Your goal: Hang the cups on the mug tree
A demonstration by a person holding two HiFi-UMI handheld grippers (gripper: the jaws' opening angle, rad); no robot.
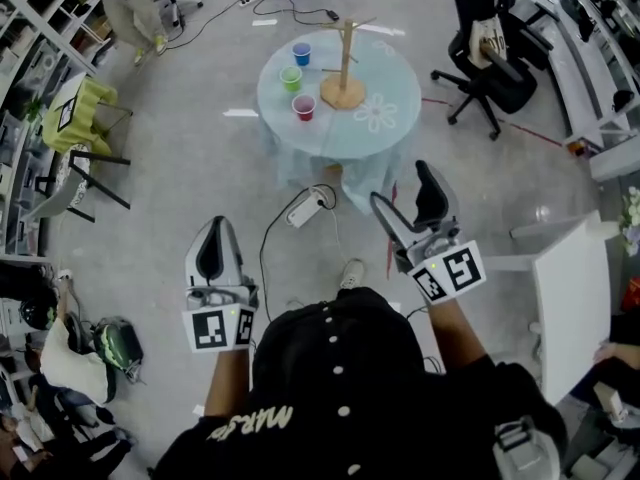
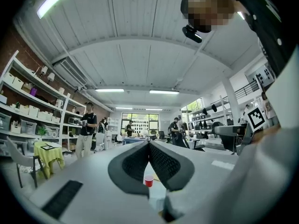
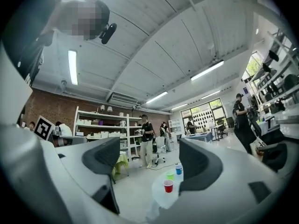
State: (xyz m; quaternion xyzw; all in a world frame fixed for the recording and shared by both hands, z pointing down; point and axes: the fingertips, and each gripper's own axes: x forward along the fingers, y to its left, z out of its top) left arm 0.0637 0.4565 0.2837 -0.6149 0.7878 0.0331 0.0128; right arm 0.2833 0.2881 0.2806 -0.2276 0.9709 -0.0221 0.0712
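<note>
This is a large open lab or workshop hall. A white vaulted ceiling (image 2: 140, 55) carries strip lights (image 2: 110, 90). On the left, a brick wall (image 3: 51, 111) backs white shelves (image 3: 100, 125) stacked with boxes. Black office chairs (image 1: 490, 68) and desks (image 1: 575, 58) line the right side. Cables (image 1: 290, 3) trail over the grey floor (image 1: 200, 168), and several people (image 2: 86, 129) stand about near the far windows (image 2: 140, 122).

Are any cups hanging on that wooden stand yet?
No, bare: the mug tree carries nothing; the red cup, green cup and blue cup stand on the table.
</note>
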